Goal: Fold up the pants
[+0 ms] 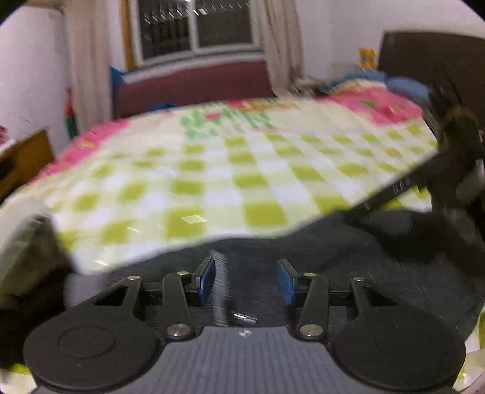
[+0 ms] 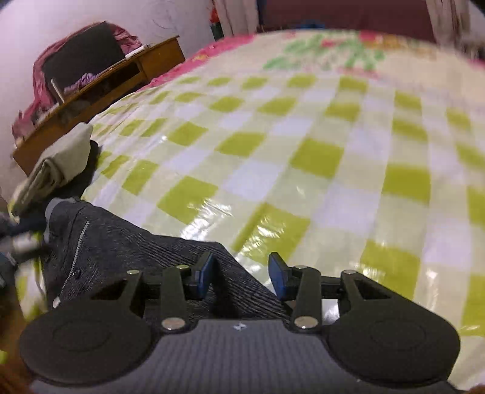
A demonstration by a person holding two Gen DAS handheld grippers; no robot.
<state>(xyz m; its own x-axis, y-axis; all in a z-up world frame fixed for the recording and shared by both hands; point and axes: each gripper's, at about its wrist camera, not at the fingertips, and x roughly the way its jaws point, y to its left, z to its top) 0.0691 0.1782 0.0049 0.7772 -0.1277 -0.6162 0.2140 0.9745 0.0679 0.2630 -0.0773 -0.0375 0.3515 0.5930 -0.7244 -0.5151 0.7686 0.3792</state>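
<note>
Dark ribbed pants (image 1: 333,257) lie spread on the near part of a green-and-white checked bed cover (image 1: 242,181). My left gripper (image 1: 247,280) hovers over them, open, its blue pads (image 1: 207,280) apart with only the fabric showing underneath. In the right wrist view the pants (image 2: 121,248) run in from the lower left, the zip (image 2: 78,242) visible. My right gripper (image 2: 242,275) stands open above their corner near the edge, and the pads (image 2: 279,275) do not press on the cloth.
A folded grey-beige garment (image 2: 57,163) sits at the bed's left edge beside a wooden desk (image 2: 121,75) piled with clothes. A window (image 1: 194,27), curtains, a dark headboard (image 1: 430,60) and heaped bedding (image 1: 363,81) lie beyond. A dark blurred shape (image 1: 460,169) stands over the pants at right.
</note>
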